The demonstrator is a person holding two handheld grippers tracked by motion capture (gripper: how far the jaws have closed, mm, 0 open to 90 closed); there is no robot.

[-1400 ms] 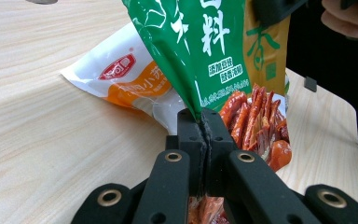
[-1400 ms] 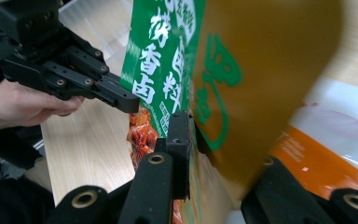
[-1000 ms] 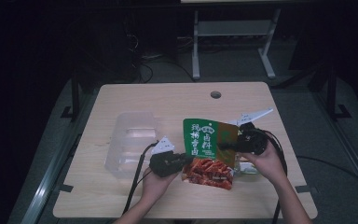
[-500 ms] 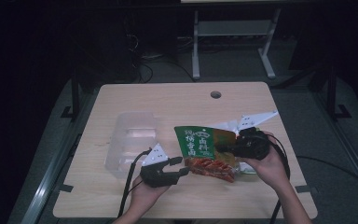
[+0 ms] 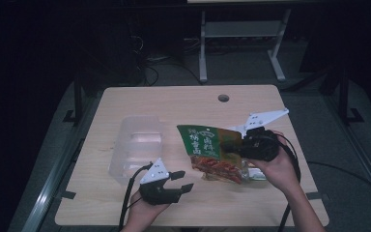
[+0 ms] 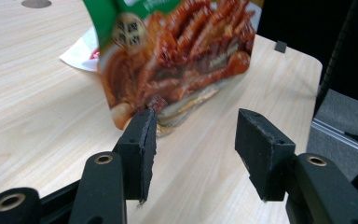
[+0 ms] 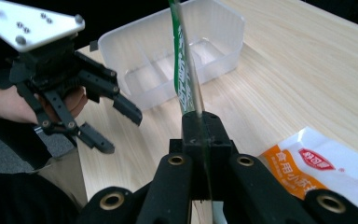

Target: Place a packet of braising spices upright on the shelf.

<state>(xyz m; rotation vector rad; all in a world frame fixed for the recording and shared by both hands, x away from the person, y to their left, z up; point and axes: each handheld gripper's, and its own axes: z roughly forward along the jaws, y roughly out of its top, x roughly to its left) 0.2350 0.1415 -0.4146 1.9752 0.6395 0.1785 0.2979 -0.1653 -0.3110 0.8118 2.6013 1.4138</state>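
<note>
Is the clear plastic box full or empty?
Empty: the clear box shows bare compartments, and the snack bag hangs clamped in the right claw.

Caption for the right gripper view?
Right gripper pinches a green snack packet edge-on above a clear plastic container.

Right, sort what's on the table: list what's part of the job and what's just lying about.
In the job:
- green snack bag, pinched in the right claw
- left claw, open and holding nothing
- clear plastic container

Lying about:
- white and orange packet
</note>
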